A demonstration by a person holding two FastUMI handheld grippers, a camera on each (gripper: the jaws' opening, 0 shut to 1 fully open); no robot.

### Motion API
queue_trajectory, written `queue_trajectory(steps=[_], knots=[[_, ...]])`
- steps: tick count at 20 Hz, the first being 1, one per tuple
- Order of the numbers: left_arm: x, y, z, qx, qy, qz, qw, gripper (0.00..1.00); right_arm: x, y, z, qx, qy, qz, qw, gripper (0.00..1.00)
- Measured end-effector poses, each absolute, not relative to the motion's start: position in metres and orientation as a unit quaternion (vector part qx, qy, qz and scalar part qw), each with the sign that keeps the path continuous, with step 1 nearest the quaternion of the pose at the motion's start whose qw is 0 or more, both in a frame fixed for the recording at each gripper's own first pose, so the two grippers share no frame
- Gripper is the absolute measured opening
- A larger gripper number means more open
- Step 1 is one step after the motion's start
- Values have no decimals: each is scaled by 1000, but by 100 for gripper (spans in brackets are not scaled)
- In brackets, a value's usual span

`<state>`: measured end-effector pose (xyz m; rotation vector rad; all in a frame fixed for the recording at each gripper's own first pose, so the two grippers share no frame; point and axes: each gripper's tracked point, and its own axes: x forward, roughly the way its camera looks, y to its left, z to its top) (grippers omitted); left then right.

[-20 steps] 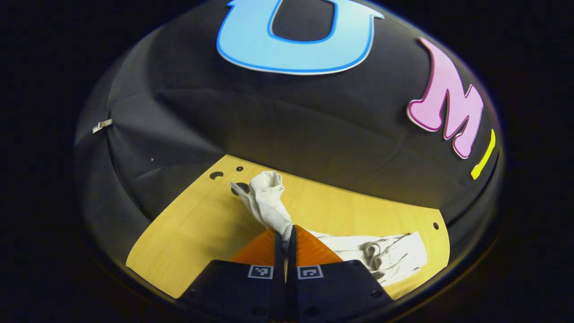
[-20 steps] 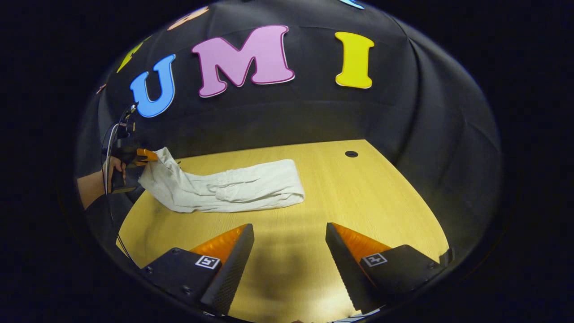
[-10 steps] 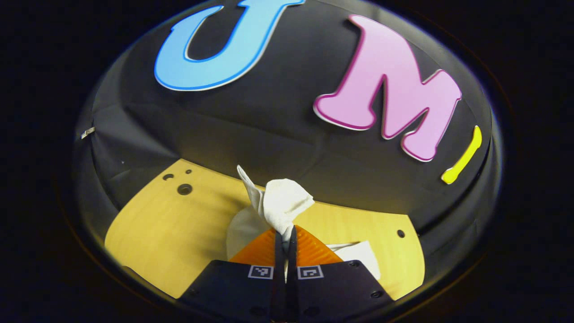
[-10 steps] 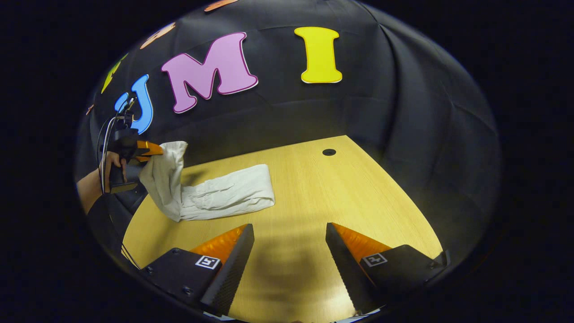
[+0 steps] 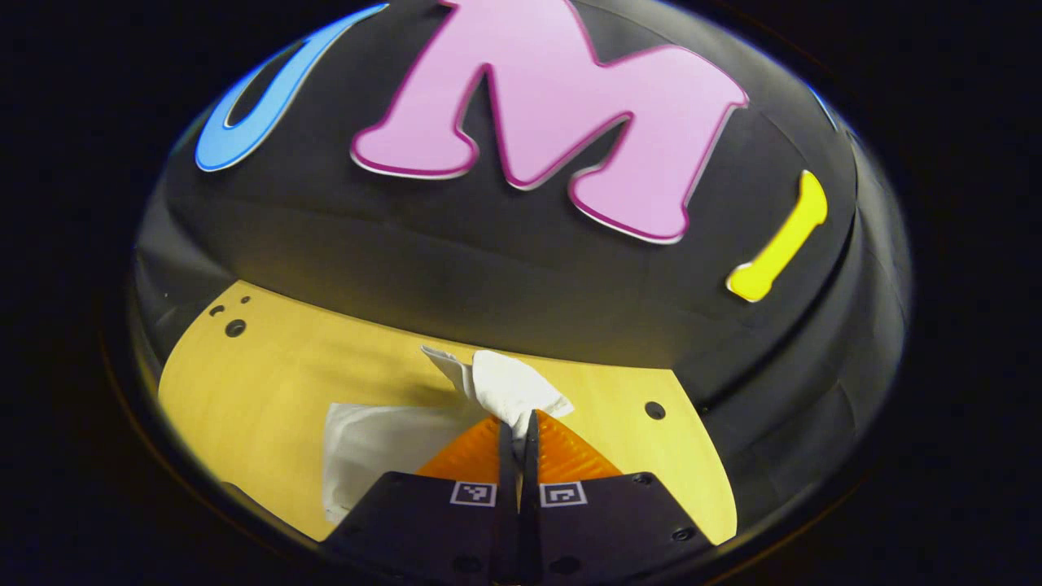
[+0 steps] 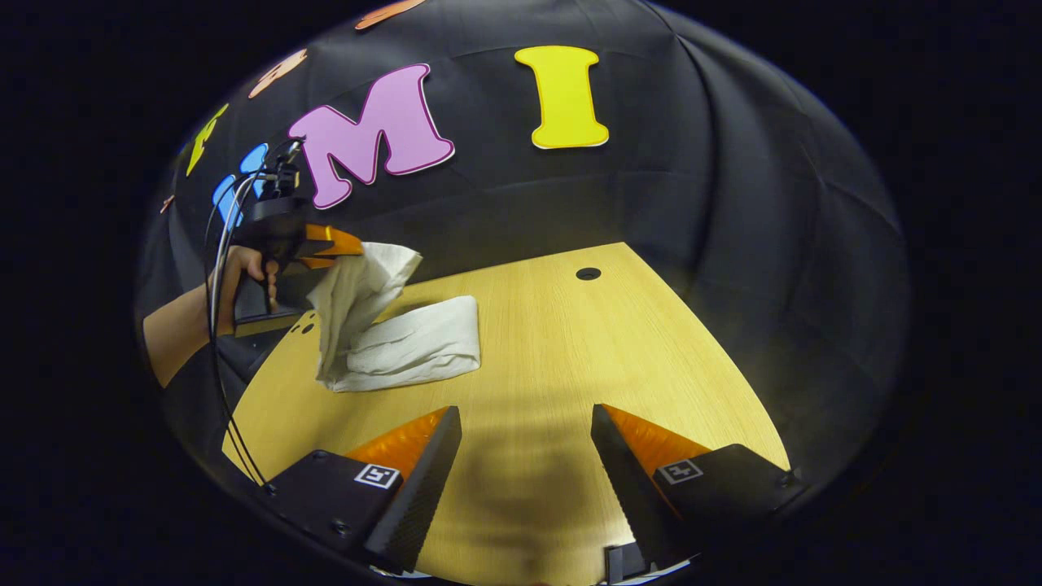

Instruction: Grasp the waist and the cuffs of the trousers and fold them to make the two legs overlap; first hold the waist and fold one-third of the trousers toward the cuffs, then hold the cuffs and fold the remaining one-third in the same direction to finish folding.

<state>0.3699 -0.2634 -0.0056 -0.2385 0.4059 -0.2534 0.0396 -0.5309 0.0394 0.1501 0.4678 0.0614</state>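
Showing no brand name or readable writing, each gripper carries only small square black-and-white markers near the base of its fingers. Left gripper (image 5: 518,423), closed: its two fingers pinch a bunched end of the trousers (image 6: 407,342), and in the left gripper view the cloth puffs out just past the fingertips. In the right gripper view, a hand (image 6: 244,273) holds this gripper by its handle, level and raised above the table (image 6: 635,350), with thin cables looping from its rear. Pale, soft, finely wrinkled cloth hangs from the pinch and meets the flat, folded remainder lying on the table below and ahead of the left gripper. Right gripper (image 6: 525,452), wide open and holding nothing, hovers over bare wood-grain tabletop; the trousers lie ahead of it to its left, well apart. Round holes pierce the tabletop.
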Motion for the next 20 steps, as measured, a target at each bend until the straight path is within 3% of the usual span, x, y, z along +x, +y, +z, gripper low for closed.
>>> queue_trajectory(steps=[6, 11, 14, 15, 18, 19, 20], knots=[[358, -316, -50, -88, 241, -147, 955, 6, 29, -542, 33, 65, 241, 57, 967, 98], [342, -342, -89, -83, 279, -166, 942, 22, 32, -540, 33, 67, 243, 56, 966, 98], [326, -352, -95, -95, 287, -194, 933, 46, 32, -540, 34, 68, 240, 54, 967, 98], [319, -351, -95, -94, 286, -199, 933, 59, 32, -539, 35, 68, 239, 53, 967, 98], [303, -327, -82, -74, 266, -188, 943, 80, 33, -538, 35, 62, 236, 59, 968, 98], [300, -316, -75, -61, 251, -179, 949, 95, 33, -538, 36, 59, 234, 61, 969, 98], [294, -303, -67, -45, 237, -167, 956, 96, 33, -538, 36, 56, 232, 62, 969, 98]])
